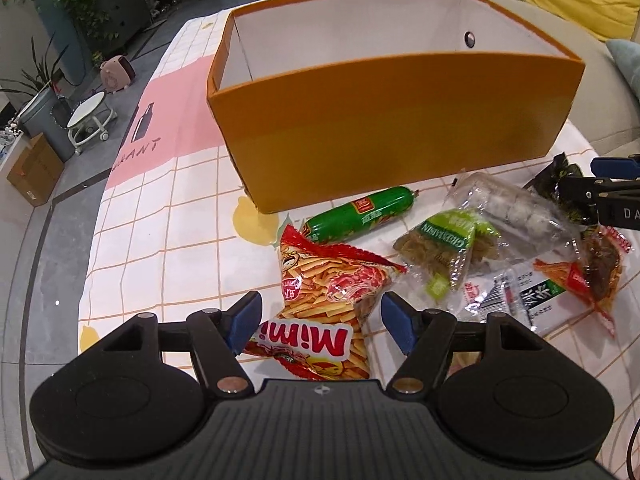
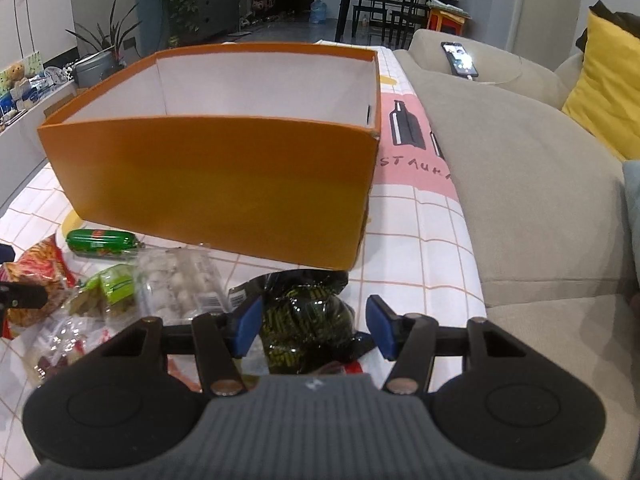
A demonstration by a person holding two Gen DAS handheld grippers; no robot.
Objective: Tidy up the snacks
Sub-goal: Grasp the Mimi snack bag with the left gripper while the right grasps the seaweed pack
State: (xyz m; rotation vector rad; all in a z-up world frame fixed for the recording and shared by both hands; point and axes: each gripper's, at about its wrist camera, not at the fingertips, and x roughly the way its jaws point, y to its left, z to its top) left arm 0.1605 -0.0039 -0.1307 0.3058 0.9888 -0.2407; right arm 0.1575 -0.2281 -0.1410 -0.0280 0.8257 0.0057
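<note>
Now both claws gape: left claw [image 1: 320, 320] around Mimi bag [image 1: 320, 300], right claw [image 2: 314, 326] around dark packet [image 2: 308, 328].

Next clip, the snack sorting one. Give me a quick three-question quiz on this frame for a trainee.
1. True or false: the orange cardboard box already holds snacks.
2. Which packet lies between the open left gripper fingers? A) green sausage stick B) red Mimi fries bag C) black-and-yellow crinkly packet
3. Fill in: the right gripper brackets the ____ packet.

Key: 1 false, as far as its visible interior shows; 2 B; 3 black-and-yellow crinkly.
</note>
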